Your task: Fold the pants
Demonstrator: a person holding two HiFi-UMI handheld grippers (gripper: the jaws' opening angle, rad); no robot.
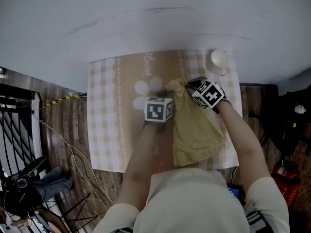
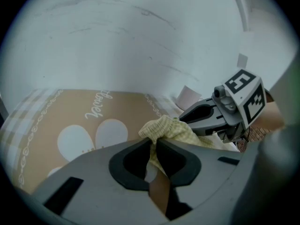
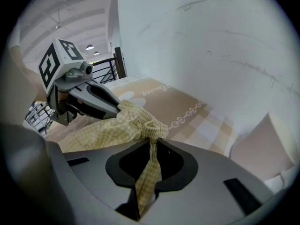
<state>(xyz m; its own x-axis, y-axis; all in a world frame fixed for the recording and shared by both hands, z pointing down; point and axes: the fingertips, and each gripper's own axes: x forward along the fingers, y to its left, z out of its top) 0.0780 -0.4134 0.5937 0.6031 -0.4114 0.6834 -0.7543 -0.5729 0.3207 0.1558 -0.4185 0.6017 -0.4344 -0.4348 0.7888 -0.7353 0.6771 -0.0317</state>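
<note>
The yellow checked pants [image 1: 197, 130] lie bunched on the right half of a tan checked tablecloth [image 1: 112, 110]. Both grippers meet at the pants' far end, at the ribbed waistband. My left gripper [image 1: 170, 90] comes in from the left; in its own view its jaws [image 2: 153, 145] are shut on a fold of the yellow fabric [image 2: 165, 127]. My right gripper [image 1: 189, 84] comes in from the right. Its own view shows the jaws [image 3: 151, 147] shut on the waistband [image 3: 149, 128], with a strip of cloth hanging down between them. Each gripper is seen in the other's view.
A white cup [image 1: 218, 59] stands at the cloth's far right corner, close to my right gripper. A pale wall rises just behind the table. Wooden floor, cables [image 1: 73, 149] and a black railing [image 1: 17, 120] are to the left.
</note>
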